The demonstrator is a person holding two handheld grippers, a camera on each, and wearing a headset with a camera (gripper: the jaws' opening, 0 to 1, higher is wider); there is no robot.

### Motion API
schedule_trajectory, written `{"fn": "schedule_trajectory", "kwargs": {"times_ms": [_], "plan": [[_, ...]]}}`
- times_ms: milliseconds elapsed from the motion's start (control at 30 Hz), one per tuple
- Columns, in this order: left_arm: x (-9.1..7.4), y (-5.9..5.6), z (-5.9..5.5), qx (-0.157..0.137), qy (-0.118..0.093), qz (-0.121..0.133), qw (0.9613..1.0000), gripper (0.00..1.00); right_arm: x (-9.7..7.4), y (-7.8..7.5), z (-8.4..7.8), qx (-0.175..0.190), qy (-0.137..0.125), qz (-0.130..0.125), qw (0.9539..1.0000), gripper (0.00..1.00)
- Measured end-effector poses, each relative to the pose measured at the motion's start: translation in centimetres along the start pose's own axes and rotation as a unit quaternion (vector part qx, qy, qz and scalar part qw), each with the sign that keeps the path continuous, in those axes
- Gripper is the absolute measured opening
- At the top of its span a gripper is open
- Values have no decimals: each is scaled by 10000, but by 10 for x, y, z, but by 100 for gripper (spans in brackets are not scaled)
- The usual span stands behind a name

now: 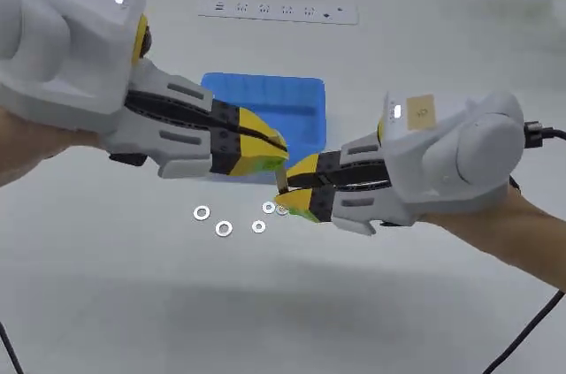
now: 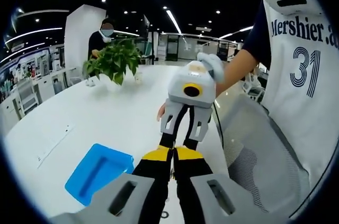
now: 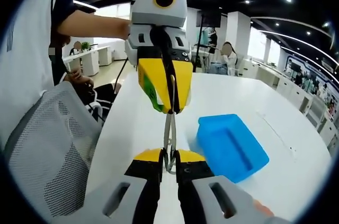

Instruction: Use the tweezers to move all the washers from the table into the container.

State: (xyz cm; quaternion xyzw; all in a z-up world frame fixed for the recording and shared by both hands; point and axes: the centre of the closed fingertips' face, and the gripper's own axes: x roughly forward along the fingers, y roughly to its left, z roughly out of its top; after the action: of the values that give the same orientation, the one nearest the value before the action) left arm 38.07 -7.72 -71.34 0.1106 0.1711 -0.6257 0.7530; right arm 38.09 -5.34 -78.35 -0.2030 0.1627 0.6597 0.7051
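Several small metal washers lie on the white table in front of a blue container. My left gripper reaches in from the left and my right gripper from the right, tips almost meeting above the washers. Thin metal tweezers run between them. In the right gripper view their looped end sits in my right gripper, and their other end is pinched in the left gripper. Both grippers are shut on the tweezers. In the left gripper view my left gripper faces the right one, with the container at lower left.
A white labelled strip lies flat on the table beyond the container. A black cable trails from the right gripper. A mesh chair stands at the table's near edge, and a potted plant at its far end.
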Motion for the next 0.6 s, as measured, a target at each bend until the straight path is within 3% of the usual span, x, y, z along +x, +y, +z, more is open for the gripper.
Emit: {"fn": "schedule_trajectory", "kwargs": {"times_ms": [367,600], "plan": [[-8,21,19,44,-122,17,9999,6,-6,-25,22,-80,-205,224,9995,10],[-8,43,24,72,-272,208,9994,6,-3,-48,25,-12,-314,154,9994,10]]}}
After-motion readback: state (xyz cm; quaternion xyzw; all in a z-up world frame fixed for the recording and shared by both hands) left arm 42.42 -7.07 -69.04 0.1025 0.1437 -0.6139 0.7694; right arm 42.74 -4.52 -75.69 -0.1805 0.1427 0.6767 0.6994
